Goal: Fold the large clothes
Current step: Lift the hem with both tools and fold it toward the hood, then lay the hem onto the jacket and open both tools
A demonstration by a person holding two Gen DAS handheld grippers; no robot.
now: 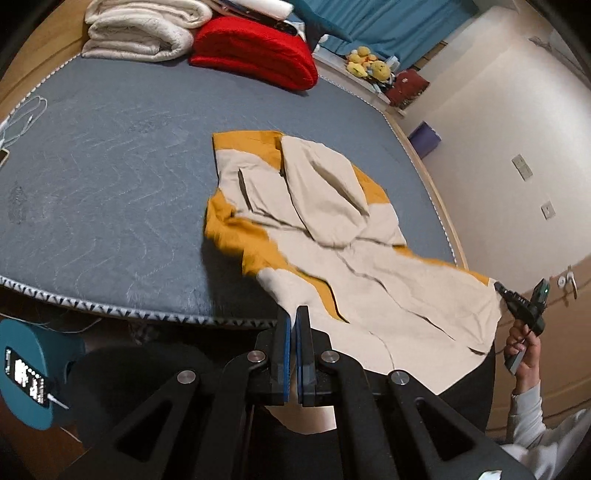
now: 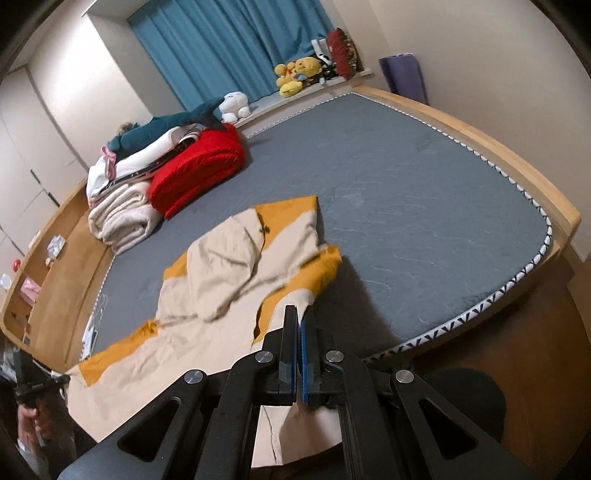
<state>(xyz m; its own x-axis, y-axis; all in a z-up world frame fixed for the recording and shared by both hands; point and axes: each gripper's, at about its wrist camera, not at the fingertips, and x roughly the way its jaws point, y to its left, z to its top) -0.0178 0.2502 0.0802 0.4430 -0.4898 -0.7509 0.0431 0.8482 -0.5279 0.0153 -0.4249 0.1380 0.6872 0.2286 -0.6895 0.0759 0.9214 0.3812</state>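
A large cream and mustard-yellow garment [image 1: 325, 221] lies on the grey mattress [image 1: 110, 184], its near part lifted off the front edge. My left gripper [image 1: 294, 314] is shut on the garment's near left corner. In the left wrist view the right gripper [image 1: 498, 286] shows at far right, pinching the garment's other corner. In the right wrist view the garment [image 2: 221, 266] spreads ahead and my right gripper [image 2: 299, 314] is shut on its edge. The left gripper [image 2: 62, 378] shows at lower left there, on the cloth corner.
A red folded blanket [image 1: 255, 51] and white folded bedding [image 1: 136, 33] sit at the far side of the mattress. Plush toys [image 2: 295, 74] line the sill below the blue curtain [image 2: 229, 40]. A teal stool with a phone [image 1: 29, 373] stands by the bed's front edge.
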